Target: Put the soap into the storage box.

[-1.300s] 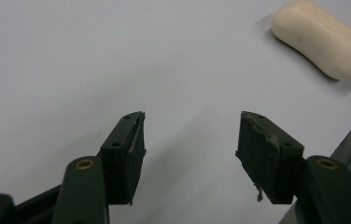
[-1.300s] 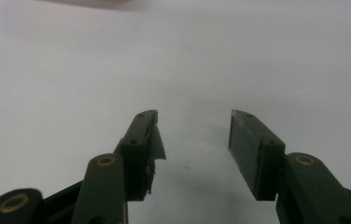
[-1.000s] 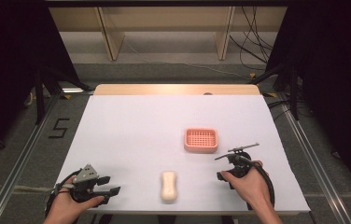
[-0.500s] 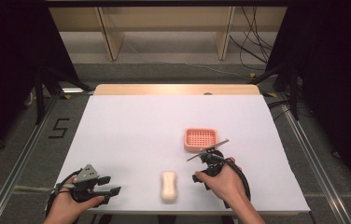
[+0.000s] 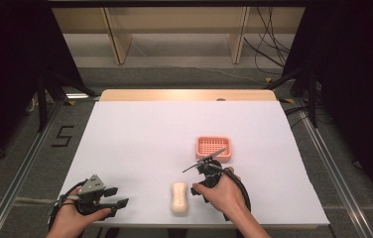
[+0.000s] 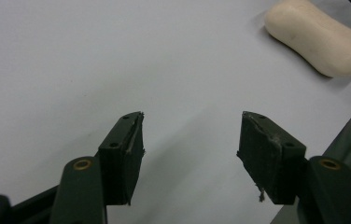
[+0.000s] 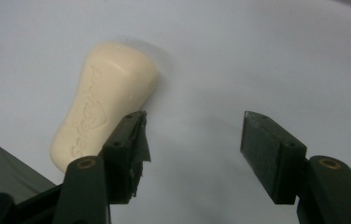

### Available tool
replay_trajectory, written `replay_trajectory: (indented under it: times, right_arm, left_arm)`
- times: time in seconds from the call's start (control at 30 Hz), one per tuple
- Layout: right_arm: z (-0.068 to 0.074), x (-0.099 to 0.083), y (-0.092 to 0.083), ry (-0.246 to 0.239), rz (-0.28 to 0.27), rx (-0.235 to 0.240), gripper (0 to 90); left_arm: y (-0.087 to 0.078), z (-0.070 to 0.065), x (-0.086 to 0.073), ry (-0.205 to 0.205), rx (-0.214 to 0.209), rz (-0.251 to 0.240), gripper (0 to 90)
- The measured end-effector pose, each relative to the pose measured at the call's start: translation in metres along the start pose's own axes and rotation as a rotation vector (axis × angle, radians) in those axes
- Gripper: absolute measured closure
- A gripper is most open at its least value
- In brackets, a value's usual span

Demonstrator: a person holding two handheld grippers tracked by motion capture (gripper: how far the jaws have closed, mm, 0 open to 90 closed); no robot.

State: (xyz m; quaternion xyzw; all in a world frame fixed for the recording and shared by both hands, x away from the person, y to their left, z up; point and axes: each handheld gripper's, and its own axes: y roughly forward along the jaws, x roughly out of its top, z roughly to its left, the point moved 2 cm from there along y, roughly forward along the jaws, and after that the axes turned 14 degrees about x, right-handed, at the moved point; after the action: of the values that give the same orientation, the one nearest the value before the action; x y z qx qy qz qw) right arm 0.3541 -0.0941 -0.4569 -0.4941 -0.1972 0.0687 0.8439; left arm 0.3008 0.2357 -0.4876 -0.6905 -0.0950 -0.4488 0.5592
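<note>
Two grippers are being held over the white table (image 5: 140,134) in the high view. The left gripper (image 5: 117,198) is being kept near the front edge, its jaws standing apart with nothing between them. The right gripper (image 5: 194,190) is being held just beside the soap bar (image 5: 179,197), its jaws having just been opening; the hand (image 5: 224,193) is covering most of them here, so their gap is hard to make out. The soap is being shown as a cream, waisted bar lying flat and slightly blurred. A pink ridged soap dish (image 5: 214,148) is lying beyond the right gripper, apart from it.

In the left gripper view, the left gripper (image 6: 190,140) is being seen with its jaws wide and only bare table between them. The soap bar (image 6: 317,36) is lying well beyond and outside the right-hand jaw, its far end being cut off by the top edge.

In the right gripper view, the right gripper (image 7: 193,135) is being seen with its jaws moderately wide and nothing between them. The soap bar (image 7: 103,98) is lying outside the left-hand jaw, which is hiding its near corner; whether it is touching that jaw cannot be told. Raised lettering is being shown on the bar's top face, too soft to read.
</note>
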Motion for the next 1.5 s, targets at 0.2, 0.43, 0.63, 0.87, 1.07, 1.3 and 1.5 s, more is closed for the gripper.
replay_trajectory:
  times: [0.2, 0.43, 0.63, 0.87, 1.07, 1.3, 1.5]
  right_arm:
    - [0.007, 0.003, 0.006, 0.002, 0.006, 0.000, 40.7]
    - [0.014, 0.006, 0.009, -0.001, 0.000, 0.011, 39.5]
    - [0.021, 0.008, 0.014, 0.004, 0.012, 0.020, 39.2]
    - [0.027, 0.010, 0.019, -0.014, 0.033, 0.023, 38.7]
    - [0.031, 0.011, 0.023, -0.010, 0.036, 0.023, 37.9]
    - [0.038, 0.013, 0.028, 0.011, 0.048, 0.021, 36.3]
    - [0.039, 0.014, 0.032, 0.000, 0.048, 0.026, 34.6]
  left_arm:
    - [0.000, -0.002, 0.000, -0.018, 0.000, 0.001, 39.6]
    - [0.000, -0.002, 0.001, -0.014, -0.013, -0.009, 39.6]
    - [0.000, -0.002, 0.001, -0.013, -0.014, -0.009, 39.6]
    - [0.000, -0.002, 0.001, -0.010, -0.014, -0.008, 39.7]
    - [0.000, -0.002, 0.001, -0.010, -0.015, -0.009, 39.7]
    - [0.000, -0.002, 0.001, -0.010, -0.017, -0.009, 39.7]
    - [-0.001, -0.001, 0.001, 0.001, -0.019, -0.004, 39.7]
